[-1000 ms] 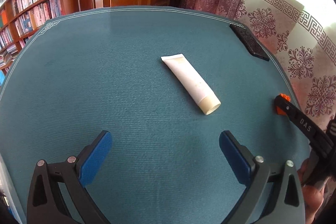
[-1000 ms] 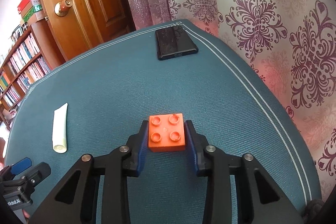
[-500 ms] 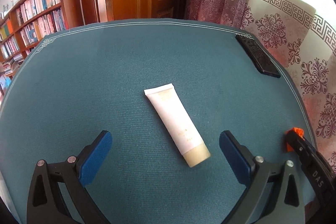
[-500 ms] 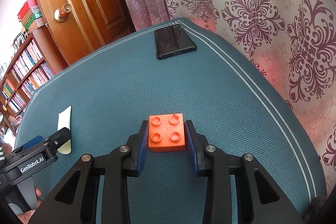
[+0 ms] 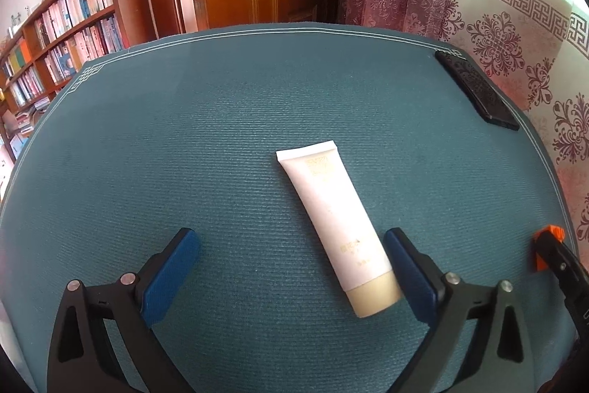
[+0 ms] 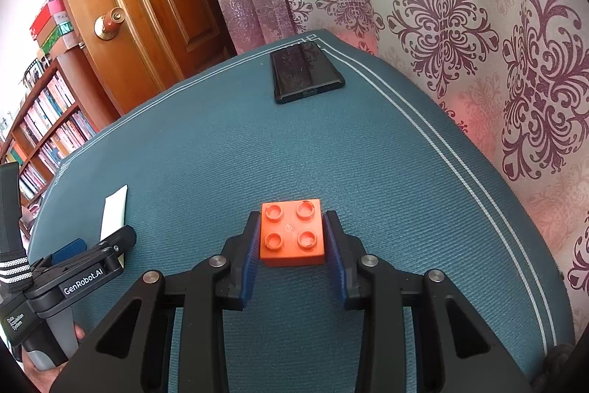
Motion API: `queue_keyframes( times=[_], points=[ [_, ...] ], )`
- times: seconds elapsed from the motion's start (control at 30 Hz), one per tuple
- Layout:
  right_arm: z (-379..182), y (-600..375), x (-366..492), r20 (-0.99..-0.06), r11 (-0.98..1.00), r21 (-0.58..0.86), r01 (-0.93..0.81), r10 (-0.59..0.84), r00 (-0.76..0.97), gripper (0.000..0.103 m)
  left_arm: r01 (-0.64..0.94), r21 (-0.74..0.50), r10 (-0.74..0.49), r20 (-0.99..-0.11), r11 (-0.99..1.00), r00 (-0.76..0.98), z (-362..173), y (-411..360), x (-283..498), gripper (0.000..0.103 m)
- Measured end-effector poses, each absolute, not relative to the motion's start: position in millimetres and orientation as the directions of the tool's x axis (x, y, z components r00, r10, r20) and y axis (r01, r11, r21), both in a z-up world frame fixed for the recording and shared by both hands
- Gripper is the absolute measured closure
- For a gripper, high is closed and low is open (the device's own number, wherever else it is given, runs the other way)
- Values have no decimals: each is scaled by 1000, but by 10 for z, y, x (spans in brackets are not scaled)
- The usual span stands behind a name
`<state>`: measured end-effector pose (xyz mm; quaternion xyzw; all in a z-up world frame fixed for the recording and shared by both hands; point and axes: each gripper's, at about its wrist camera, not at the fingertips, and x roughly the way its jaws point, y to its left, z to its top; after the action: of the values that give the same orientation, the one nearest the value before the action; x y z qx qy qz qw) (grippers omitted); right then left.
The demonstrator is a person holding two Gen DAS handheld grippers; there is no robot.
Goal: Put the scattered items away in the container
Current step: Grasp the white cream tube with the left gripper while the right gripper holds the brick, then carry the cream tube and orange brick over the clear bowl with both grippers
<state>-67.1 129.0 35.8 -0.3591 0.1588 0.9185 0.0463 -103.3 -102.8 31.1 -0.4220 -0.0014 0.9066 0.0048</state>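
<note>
Left gripper lining up on the cream tube while the right carries an orange brick

The left gripper (image 5: 291, 267) stands wide open low over the teal mat (image 5: 184, 135), with the white cream tube (image 5: 337, 227) lying at its 1 o'clock, cap end just beside the right-hand pad; the tube runs slantwise, so turn the wrist until the pads face its long sides, centre it between them, then close gently on the firmer body near the cap, since the tube looks soft; the right gripper (image 6: 292, 245) is clamped on the orange toy brick (image 6: 292, 234), held clear at the left's 3 o'clock; a black phone (image 6: 303, 74) lies at 12 o'clock from it; no container shows in either view.
</note>
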Motion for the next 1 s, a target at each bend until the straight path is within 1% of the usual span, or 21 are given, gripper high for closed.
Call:
queue_keyframes(
  times=[0.03,0.07,0.1,0.13,0.17,0.2,0.23,0.3,0.4,0.53,0.73,1.0],
  points=[
    [358,1289,-671,-674,-945,259,-199,-30,-738,67,-16,-4,14,-760,-1000,-649,325,-1011,-1033,12],
    [355,1294,-674,-674,-945,261,-199,-31,-738,67,-24,5,12,-755,-1000,-655,333,-990,-1031,19],
    [353,1295,-676,-673,-944,262,-198,-32,-739,67,-35,7,18,-750,-999,-661,344,-973,-1019,29],
    [350,1296,-679,-673,-944,263,-198,-32,-739,67,-48,10,24,-745,-999,-667,356,-955,-1002,33],
    [348,1301,-682,-672,-944,264,-198,-33,-740,67,-59,13,29,-741,-998,-671,365,-941,-989,42],
    [345,1302,-674,-671,-944,264,-198,-32,-741,67,-70,11,39,-738,-997,-673,371,-927,-975,47],
    [344,1307,-669,-669,-944,266,-198,-33,-742,67,-77,8,46,-737,-997,-675,379,-922,-963,49],
    [356,1310,-650,-659,-943,271,-191,-37,-751,67,-76,-2,53,-735,-997,-676,394,-939,-929,59],
    [411,1284,-594,-626,-946,283,-161,-55,-778,67,-81,-1,56,-735,-997,-676,405,-938,-886,69],
    [428,1181,-584,-617,-953,282,-113,-90,-782,67,-85,-1,58,-737,-996,-673,403,-928,-804,74],
    [434,1132,-564,-618,-953,288,-93,-111,-778,67,-74,-16,61,-745,-997,-664,399,-990,-671,74],
    [407,1227,-574,-622,-934,343,-100,-147,-769,67,-48,-20,47,-755,-999,-654,401,-1071,-442,74]
  ],
)
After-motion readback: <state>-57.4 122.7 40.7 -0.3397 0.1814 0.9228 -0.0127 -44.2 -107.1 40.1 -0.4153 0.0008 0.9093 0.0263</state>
